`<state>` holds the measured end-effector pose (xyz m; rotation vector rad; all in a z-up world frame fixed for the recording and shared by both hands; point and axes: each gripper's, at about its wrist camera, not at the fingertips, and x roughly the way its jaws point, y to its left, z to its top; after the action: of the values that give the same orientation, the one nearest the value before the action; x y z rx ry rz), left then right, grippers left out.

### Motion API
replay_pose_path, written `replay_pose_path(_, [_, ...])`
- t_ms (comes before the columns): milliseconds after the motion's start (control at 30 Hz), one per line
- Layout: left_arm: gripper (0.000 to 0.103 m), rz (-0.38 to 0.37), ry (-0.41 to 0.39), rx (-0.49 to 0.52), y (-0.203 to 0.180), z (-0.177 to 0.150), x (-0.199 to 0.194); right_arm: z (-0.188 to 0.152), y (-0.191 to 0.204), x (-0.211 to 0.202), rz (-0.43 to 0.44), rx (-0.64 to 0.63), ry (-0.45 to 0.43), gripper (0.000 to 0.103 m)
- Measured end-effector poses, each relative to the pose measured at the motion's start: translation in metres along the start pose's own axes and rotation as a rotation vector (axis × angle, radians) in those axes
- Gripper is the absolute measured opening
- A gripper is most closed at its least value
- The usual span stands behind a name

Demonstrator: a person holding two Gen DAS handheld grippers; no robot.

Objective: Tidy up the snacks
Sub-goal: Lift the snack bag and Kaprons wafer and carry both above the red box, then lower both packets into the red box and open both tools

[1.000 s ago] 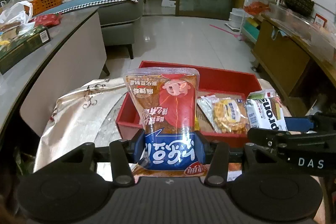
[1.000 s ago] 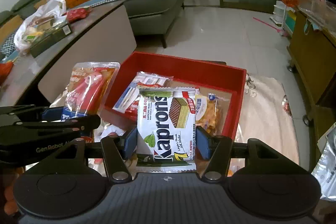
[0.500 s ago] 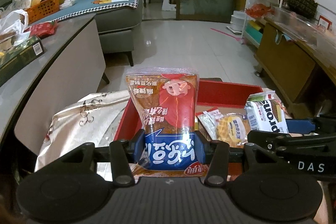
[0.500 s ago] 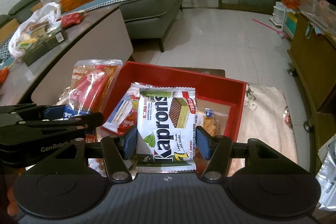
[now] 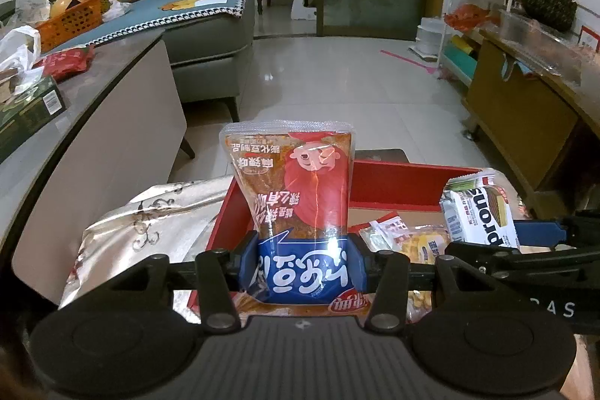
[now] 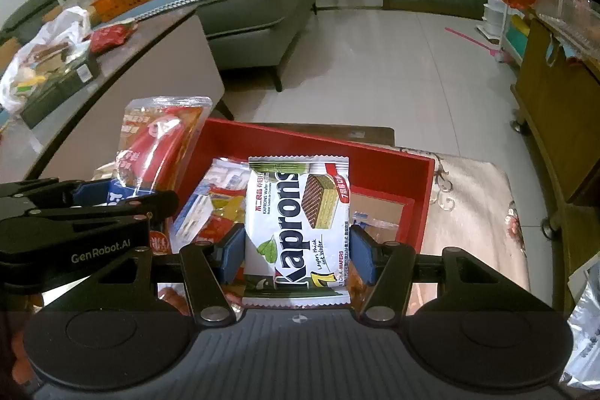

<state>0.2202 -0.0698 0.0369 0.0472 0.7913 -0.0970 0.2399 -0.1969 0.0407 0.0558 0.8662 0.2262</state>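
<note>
Item one: the left gripper (image 5: pixel 303 263), clamped on the lower end of an orange-and-red snack pouch (image 5: pixel 296 190), which we hold upright over the near left corner of the red tray (image 5: pixel 397 180). Item two: the right gripper (image 6: pixel 298 255), closed on both side edges of a Kaprons wafer pack (image 6: pixel 300 212), which we hold above the tray's middle. Item three: the tray itself, on a pale patterned cloth (image 5: pixel 150 212) over the surface, already holding a yellow snack packet (image 5: pixel 423 242) and other small packets; a bare cardboard patch (image 6: pixel 377 208) shows at its right side. To do this step well, we judge it best to lower each pack over free space, the wafer toward that bare patch, lay it flat before letting go, and keep the two grippers from crossing.
</note>
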Motion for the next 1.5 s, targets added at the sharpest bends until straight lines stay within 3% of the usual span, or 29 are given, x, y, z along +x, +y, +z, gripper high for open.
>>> replay_pose_path(1200, [0.043, 0.037, 0.094, 0.014, -0.011, 0.011, 0.068, 0.016, -0.016, 0.065, -0.043, 0.029, 0.107, 0.067])
replay_pose_path(1500, [0.055, 0.052, 0.108, 0.022, -0.01, 0.007, 0.071, 0.016, -0.015, 0.071, -0.052, 0.034, 0.125, 0.076])
